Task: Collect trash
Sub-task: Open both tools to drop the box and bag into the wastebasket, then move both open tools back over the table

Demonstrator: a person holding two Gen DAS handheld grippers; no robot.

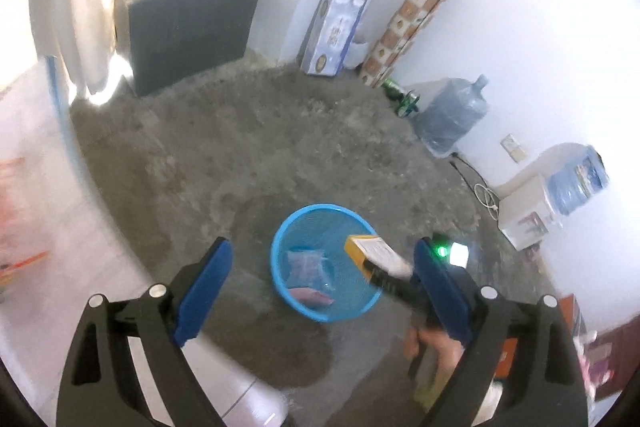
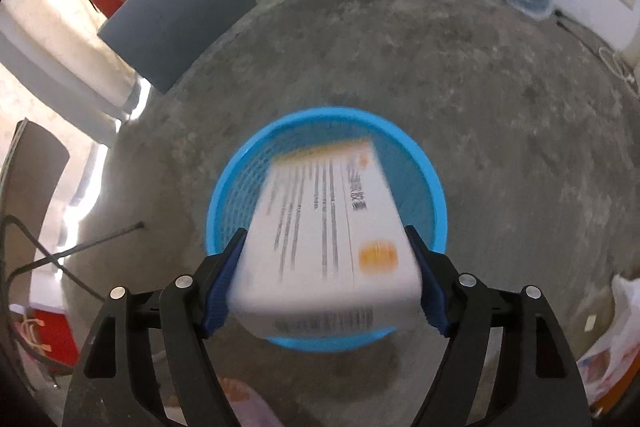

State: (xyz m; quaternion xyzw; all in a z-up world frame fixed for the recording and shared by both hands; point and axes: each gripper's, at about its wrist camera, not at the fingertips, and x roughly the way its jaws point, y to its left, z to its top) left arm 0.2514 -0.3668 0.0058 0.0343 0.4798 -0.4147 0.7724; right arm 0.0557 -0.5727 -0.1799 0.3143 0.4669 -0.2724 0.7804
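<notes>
A blue mesh trash basket (image 1: 280, 259) stands on the concrete floor; it also shows in the right wrist view (image 2: 224, 187). A pink-and-clear wrapper (image 1: 308, 267) lies inside it. My right gripper (image 2: 326, 243) is shut on a white and orange cardboard box (image 2: 324, 227) and holds it directly above the basket. In the left wrist view the box (image 1: 366, 247) hangs over the basket's right rim, held by the right gripper (image 1: 386, 273). My left gripper (image 1: 322, 255) is open and empty, above and in front of the basket.
A grey cabinet (image 1: 188, 31) with a red flask stands at the back left. Boxes (image 1: 336, 27), green bottles (image 1: 402, 99) and a water jug (image 1: 452, 115) line the back wall. A water dispenser (image 1: 528, 211) and cables are at right. A plastic bag (image 2: 612, 339) lies right.
</notes>
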